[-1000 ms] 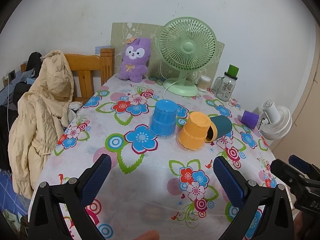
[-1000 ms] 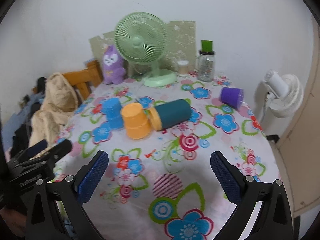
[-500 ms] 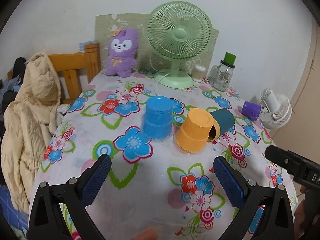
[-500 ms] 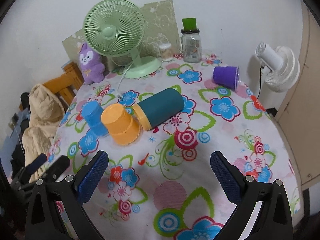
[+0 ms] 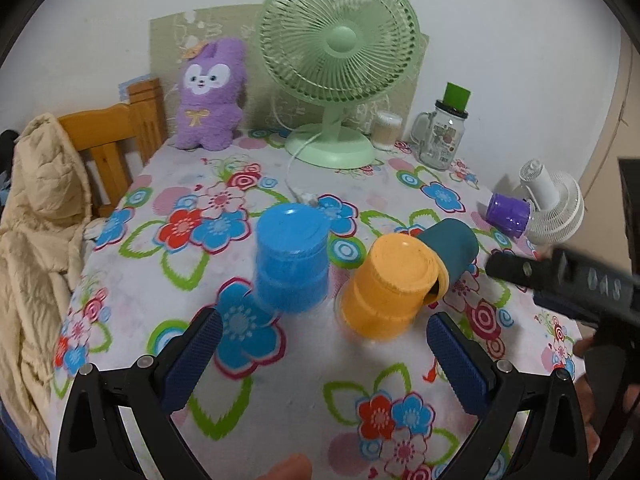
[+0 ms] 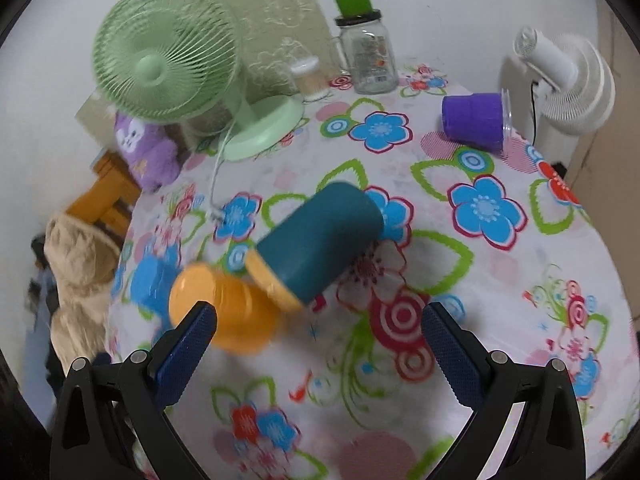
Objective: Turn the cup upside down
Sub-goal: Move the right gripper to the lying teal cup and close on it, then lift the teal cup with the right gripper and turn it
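Best done with the right gripper [image 6: 320,344], jaws spread wide and empty: line up on the teal cup [image 6: 320,240], lying on its side near the middle of the tabletop [image 6: 500,320], well in from every edge. Close across the smooth barrel near its middle, not over the yellow rim, then lift clear before turning, since the mouth end touches the orange cup [image 6: 224,312], and a nudge could shove that one. Set down mouth-first on bare cloth. Left gripper [image 5: 320,356] likewise wide open, holding nothing, hovering near the blue cup [image 5: 292,260] and the orange one, both standing bottom-up. Teal cup: dark matte body, straight-sided, with a yellow band ringing the open mouth; probably light plastic, likely to roll if bumped. Purple cup [image 6: 474,120] also on its side, near the far right edge.
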Demonstrator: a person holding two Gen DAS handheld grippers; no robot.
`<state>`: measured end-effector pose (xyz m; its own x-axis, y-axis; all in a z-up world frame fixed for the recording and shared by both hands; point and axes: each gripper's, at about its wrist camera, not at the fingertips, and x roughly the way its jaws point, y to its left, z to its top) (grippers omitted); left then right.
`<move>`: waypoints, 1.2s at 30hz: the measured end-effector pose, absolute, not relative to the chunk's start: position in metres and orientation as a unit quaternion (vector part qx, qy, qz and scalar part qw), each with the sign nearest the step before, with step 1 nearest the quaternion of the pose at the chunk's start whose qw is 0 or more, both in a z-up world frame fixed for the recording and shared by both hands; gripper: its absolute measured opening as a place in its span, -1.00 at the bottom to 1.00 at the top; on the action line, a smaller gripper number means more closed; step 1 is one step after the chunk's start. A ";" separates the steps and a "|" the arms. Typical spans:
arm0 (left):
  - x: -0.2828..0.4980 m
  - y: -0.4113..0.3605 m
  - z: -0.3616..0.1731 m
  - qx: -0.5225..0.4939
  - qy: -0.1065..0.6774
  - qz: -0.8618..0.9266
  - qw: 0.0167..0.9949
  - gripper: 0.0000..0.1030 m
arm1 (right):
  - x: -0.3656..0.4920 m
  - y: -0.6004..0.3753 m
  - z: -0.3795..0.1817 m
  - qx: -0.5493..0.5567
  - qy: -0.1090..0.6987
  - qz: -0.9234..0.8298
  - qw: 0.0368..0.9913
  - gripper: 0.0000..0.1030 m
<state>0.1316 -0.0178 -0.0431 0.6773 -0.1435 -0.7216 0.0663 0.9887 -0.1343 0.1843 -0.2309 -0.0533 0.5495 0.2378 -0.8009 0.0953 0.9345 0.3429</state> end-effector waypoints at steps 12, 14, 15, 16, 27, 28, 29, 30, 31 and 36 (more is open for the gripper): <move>0.171 -0.034 -0.053 -0.021 0.412 -0.088 0.907 1.00 | 0.249 -0.238 -0.095 0.252 0.516 0.006 0.819 1.00; 0.170 -0.033 -0.053 -0.020 0.412 -0.088 0.907 1.00 | 0.256 -0.238 -0.102 0.268 0.524 0.008 0.808 1.00; 0.169 -0.033 -0.052 -0.020 0.410 -0.088 0.907 1.00 | 0.258 -0.239 -0.105 0.275 0.527 0.011 0.804 1.00; 0.168 -0.034 -0.051 -0.020 0.409 -0.090 0.908 1.00 | 0.261 -0.238 -0.108 0.280 0.530 0.013 0.800 1.00; 0.162 -0.032 -0.047 -0.025 0.407 -0.092 0.909 1.00 | 0.290 -0.223 -0.117 0.259 0.539 0.008 0.801 0.68; 0.162 -0.032 -0.047 -0.024 0.408 -0.091 0.908 1.00 | 0.290 -0.222 -0.117 0.255 0.540 0.010 0.802 0.56; 0.162 -0.033 -0.048 -0.024 0.408 -0.091 0.908 1.00 | 0.290 -0.221 -0.118 0.255 0.540 0.017 0.802 0.44; 0.162 -0.033 -0.047 -0.023 0.408 -0.091 0.908 1.00 | 0.291 -0.220 -0.119 0.256 0.541 0.023 0.801 0.41; 0.162 -0.032 -0.047 -0.025 0.409 -0.090 0.908 1.00 | 0.291 -0.219 -0.118 0.252 0.540 0.024 0.803 0.41; 0.166 -0.035 -0.049 -0.026 0.417 -0.096 0.903 1.00 | 0.288 -0.214 -0.117 0.231 0.538 0.033 0.810 0.38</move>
<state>0.1658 -0.0346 -0.0489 0.6333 -0.1953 -0.7489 0.1516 0.9802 -0.1275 0.2884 -0.2138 -0.1168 0.4190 0.3031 -0.8559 0.1946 0.8908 0.4107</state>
